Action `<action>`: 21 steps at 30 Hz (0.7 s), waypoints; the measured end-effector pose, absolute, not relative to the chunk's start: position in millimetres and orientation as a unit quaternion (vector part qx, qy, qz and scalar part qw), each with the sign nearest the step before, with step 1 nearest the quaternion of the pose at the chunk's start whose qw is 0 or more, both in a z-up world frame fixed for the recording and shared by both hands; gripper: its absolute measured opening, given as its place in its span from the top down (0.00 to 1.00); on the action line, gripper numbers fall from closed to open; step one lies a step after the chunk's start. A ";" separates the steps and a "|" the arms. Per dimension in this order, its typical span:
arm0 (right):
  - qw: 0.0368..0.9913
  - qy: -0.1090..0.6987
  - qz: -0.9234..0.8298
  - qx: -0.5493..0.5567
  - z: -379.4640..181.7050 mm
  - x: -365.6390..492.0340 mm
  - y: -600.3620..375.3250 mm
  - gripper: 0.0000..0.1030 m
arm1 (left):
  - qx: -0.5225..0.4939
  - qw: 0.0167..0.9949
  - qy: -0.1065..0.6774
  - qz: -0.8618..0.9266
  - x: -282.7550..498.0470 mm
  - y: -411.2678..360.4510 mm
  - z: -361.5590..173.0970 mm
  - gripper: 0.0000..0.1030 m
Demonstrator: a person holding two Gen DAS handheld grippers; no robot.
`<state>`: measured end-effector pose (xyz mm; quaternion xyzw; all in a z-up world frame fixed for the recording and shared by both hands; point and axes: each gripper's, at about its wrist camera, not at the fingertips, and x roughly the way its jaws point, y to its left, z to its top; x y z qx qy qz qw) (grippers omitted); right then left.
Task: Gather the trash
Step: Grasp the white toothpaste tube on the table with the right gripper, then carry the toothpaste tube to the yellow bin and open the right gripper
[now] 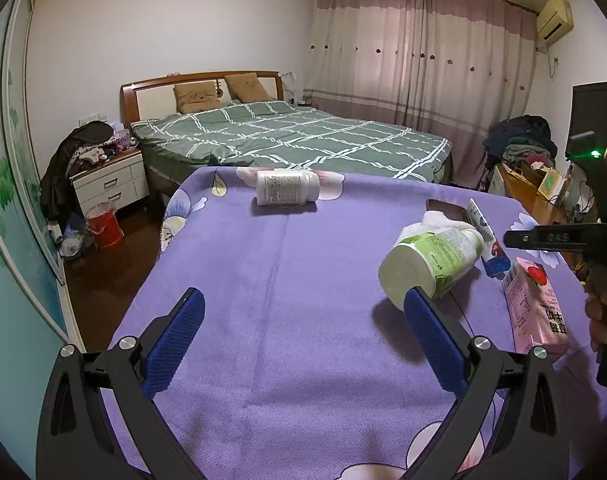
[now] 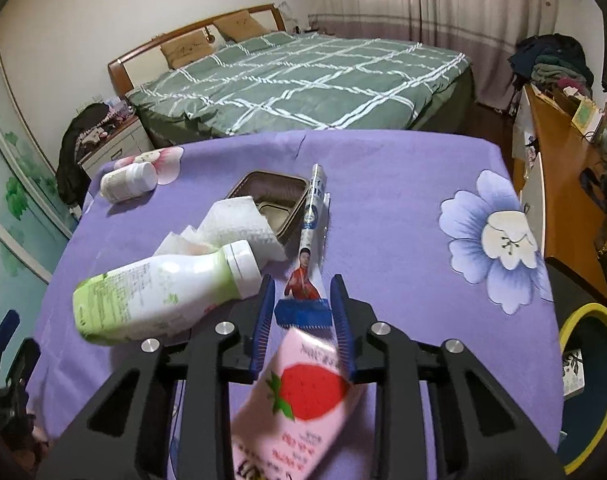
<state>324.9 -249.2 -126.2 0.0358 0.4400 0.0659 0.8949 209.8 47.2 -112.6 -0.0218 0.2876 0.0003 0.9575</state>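
Note:
Trash lies on the purple flowered cloth (image 1: 287, 280). A green-and-white bottle (image 1: 431, 256) lies on its side, its base touching the tip of my right-hand finger pad. My left gripper (image 1: 303, 320) is open and holds nothing. A white pill bottle (image 1: 287, 188) lies farther back. My right gripper (image 2: 301, 304) hovers with its jaws a narrow gap apart; the blue crimped end of a toothpaste tube (image 2: 303, 314) shows between the fingertips, with no visible press. A pink strawberry milk carton (image 2: 299, 392) lies blurred beneath that gripper. Crumpled tissue (image 2: 235, 220) rests against a brown tray (image 2: 263, 188).
A bin with a yellow rim (image 2: 583, 312) stands on the floor right of the table. Beyond the table are a bed (image 1: 287, 136), a nightstand (image 1: 111, 180) and a red bucket (image 1: 103, 224). A wooden desk (image 2: 559, 200) runs along the right. A hand (image 1: 599, 312) holds the right gripper.

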 end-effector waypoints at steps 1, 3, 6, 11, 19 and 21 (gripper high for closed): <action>0.894 0.444 0.062 0.032 -128.7 328.3 -247.9 0.73 | -0.020 0.958 0.287 0.000 209.8 46.1 -112.7 0.05; 0.889 0.453 0.060 0.030 -134.0 334.7 -245.7 0.73 | -0.016 0.958 0.285 0.000 209.4 44.8 -112.8 0.05; 0.885 0.462 0.055 0.023 -139.7 343.2 -242.0 0.73 | -0.010 0.958 0.285 0.000 209.5 42.1 -113.4 0.05; 0.877 0.478 0.049 0.016 -149.9 357.4 -238.0 0.73 | -0.007 0.958 0.286 0.000 209.4 40.9 -113.4 0.05; 0.888 0.457 0.050 0.033 -140.0 350.8 -245.0 0.81 | -0.007 0.958 0.287 0.000 208.4 39.7 -114.1 0.05; 0.892 0.447 0.050 0.038 -132.0 346.5 -249.3 0.81 | -0.007 0.958 0.287 0.000 208.4 39.9 -113.9 0.05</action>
